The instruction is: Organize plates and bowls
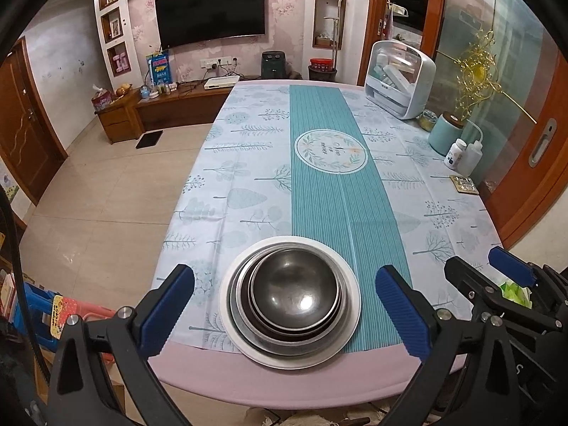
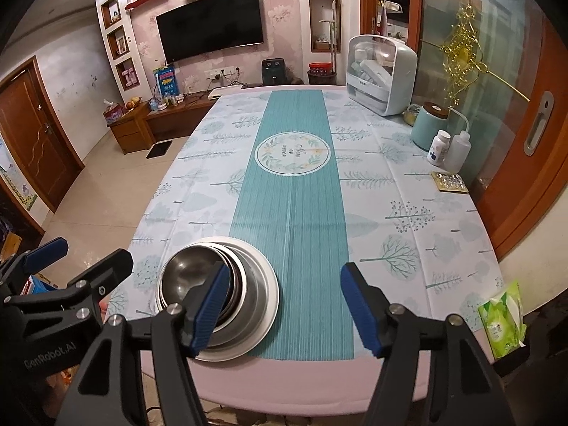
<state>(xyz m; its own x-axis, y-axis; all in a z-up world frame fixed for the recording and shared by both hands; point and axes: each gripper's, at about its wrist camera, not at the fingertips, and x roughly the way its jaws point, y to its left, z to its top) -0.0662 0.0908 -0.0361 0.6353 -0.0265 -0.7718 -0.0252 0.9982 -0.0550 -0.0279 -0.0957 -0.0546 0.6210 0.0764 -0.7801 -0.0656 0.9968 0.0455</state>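
Several dark metal bowls (image 1: 294, 291) sit nested on a white plate (image 1: 349, 305) near the table's front edge, partly on the teal runner. My left gripper (image 1: 284, 271) is open, its blue fingers either side of the stack and clear of it. To the right my right gripper (image 1: 479, 264) shows at the edge of this view. In the right wrist view my right gripper (image 2: 287, 269) is open over bare runner with nothing between its fingers. The bowls (image 2: 188, 273) and plate (image 2: 271, 294) lie to its left, partly hidden behind its left finger. My left gripper (image 2: 87, 252) appears at far left.
A white-and-mint storage box (image 2: 381, 74), a teal canister (image 2: 427, 126), two bottles (image 2: 447, 151) and a blister pack (image 2: 449, 181) line the table's right side. A green tissue pack (image 2: 502, 323) stands at the near right corner. The pink table edge (image 2: 284, 383) is close below the stack.
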